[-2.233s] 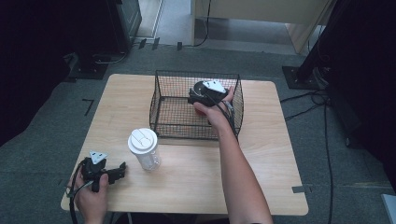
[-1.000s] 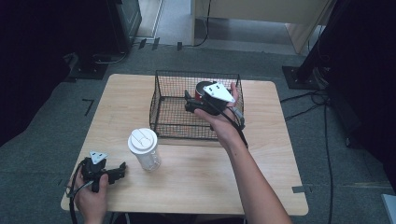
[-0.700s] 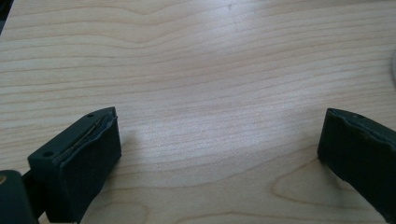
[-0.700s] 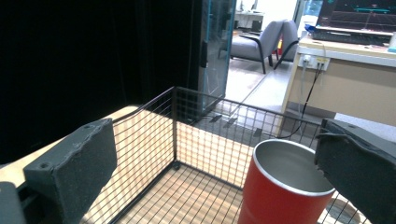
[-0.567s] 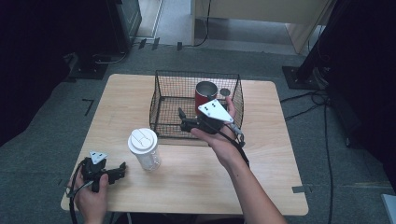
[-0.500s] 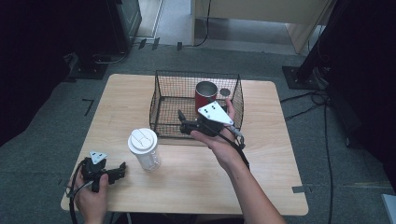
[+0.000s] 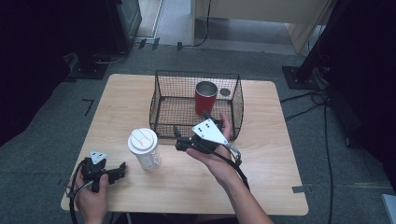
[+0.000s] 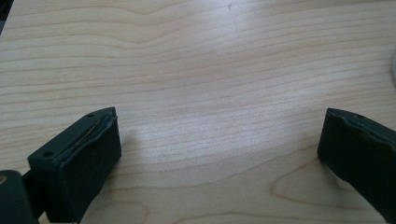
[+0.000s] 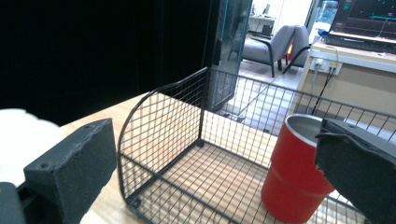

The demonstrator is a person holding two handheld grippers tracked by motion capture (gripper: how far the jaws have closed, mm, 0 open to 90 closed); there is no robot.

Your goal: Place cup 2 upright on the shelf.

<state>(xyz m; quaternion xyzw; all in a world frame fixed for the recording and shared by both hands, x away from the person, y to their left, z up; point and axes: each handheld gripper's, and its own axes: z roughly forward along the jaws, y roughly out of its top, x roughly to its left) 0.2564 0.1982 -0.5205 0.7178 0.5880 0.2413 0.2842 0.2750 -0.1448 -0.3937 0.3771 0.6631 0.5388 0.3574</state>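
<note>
Tongs on the right hand [image 7: 179, 138] stood open and empty, held above the worktop [image 7: 271, 158] just outside the near wall of the wire basket [image 7: 161, 89], jaws pointing toward the person's left. Tongs on the left hand [image 7: 122, 170] were likewise open and empty, resting low at the near left corner of the worktop with bare wood between the jaws.

A red cup [image 7: 205, 97] stood upright inside the basket, toward its far right part, mouth up. A lidded paper cup [image 7: 144, 149] stood upright on the worktop outside the basket, just off its near left corner.

Relation of note: the paper cup lay directly ahead of the right tongs, along the line of their jaws, near but apart; its white lid appeared at the left edge of the right gripper view, beside the left jaw. Its long axis was vertical, so a sideways approach at mid-height would, in my judgement, suit it. The cup sat between the two tongs, the right pair being somewhat nearer and better aligned. The left pair pointed right, passing the near side of the cup.
</note>
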